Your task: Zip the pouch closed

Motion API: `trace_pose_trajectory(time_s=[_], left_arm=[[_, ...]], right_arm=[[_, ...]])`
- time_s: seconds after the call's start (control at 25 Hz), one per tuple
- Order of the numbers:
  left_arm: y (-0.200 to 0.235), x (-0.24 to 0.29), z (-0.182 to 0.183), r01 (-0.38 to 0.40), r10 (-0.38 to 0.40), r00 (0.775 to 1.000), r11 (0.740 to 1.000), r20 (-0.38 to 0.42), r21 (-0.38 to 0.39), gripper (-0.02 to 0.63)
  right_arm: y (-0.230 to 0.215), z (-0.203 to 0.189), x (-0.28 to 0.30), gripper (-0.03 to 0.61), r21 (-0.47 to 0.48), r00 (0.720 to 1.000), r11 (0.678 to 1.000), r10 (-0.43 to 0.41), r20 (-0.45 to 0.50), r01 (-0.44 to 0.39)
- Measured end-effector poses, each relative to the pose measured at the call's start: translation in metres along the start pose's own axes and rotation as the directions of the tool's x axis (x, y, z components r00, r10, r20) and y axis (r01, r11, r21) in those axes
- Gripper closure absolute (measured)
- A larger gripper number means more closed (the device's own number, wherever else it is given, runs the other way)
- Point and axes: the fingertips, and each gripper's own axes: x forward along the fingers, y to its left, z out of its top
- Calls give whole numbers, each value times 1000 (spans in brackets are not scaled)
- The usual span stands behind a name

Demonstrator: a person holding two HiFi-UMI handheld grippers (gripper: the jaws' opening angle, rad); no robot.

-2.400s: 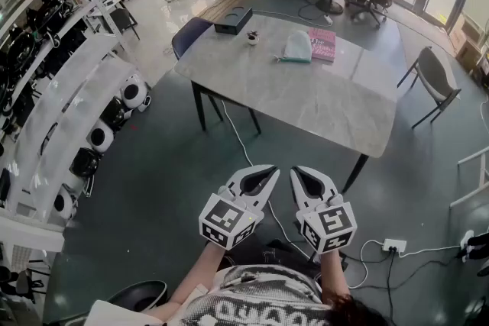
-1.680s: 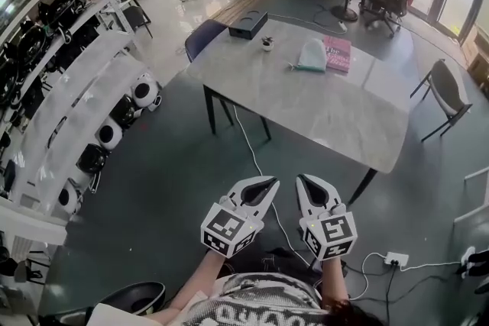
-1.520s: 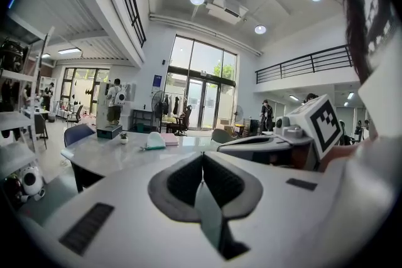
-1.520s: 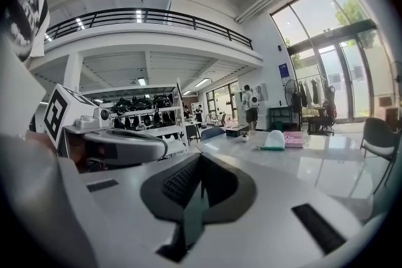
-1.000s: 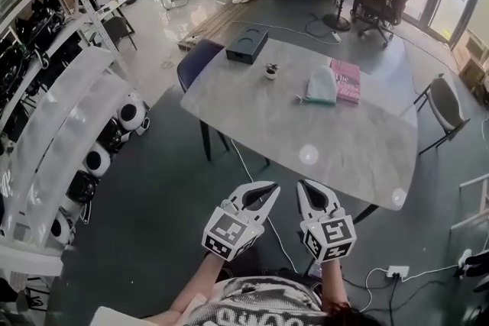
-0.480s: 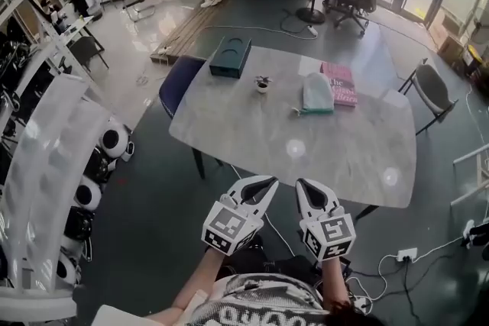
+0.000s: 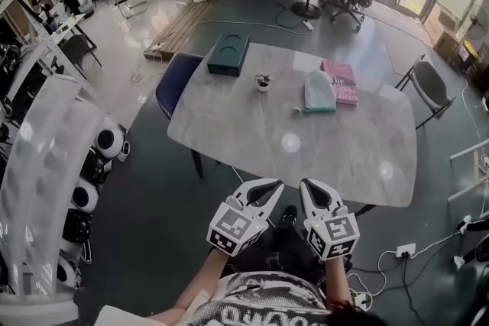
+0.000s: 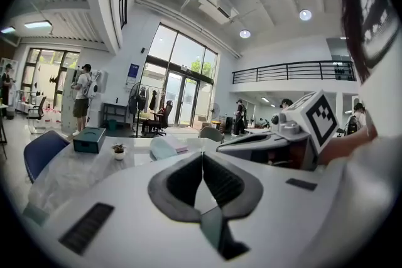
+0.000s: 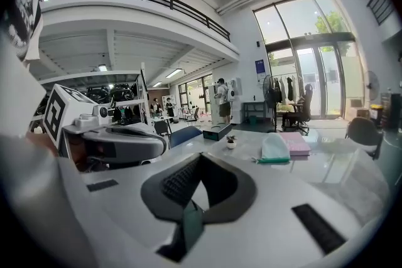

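On the far side of the surface (image 7: 252, 126), the pouch (image 7: 318, 91) lies just beside a pink book (image 7: 345, 80), well apart from the left hand-held gripper (image 7: 273, 185) and right hand-held gripper (image 7: 308, 185), both closed and empty. If they arrive closed, they could shove the soft pouch aside.

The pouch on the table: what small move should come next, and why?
The left claw and right claw are shut and empty, by the near edge of the table. The pouch lies far across it, beside the pink book. So probably carry both claws forward over the table toward the pouch.
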Motion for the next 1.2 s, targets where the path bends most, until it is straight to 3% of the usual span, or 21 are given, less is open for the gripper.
trace_pose_trajectory(time_s=[0.28, 0.64, 1.2], left_arm=[[25, 17, 8, -29, 29, 1000, 1000, -10, -1, 601], [76, 81, 3, -72, 70, 996, 997, -62, -25, 601], [140, 210, -16, -15, 24, 977, 999, -211, 45, 598]], right_arm=[[-16, 11, 27, 579, 3, 1000, 1000, 26, -6, -26], [-78, 9, 87, 578, 52, 997, 997, 54, -50, -52], [-172, -13, 159, 578, 140, 980, 984, 132, -151, -111]])
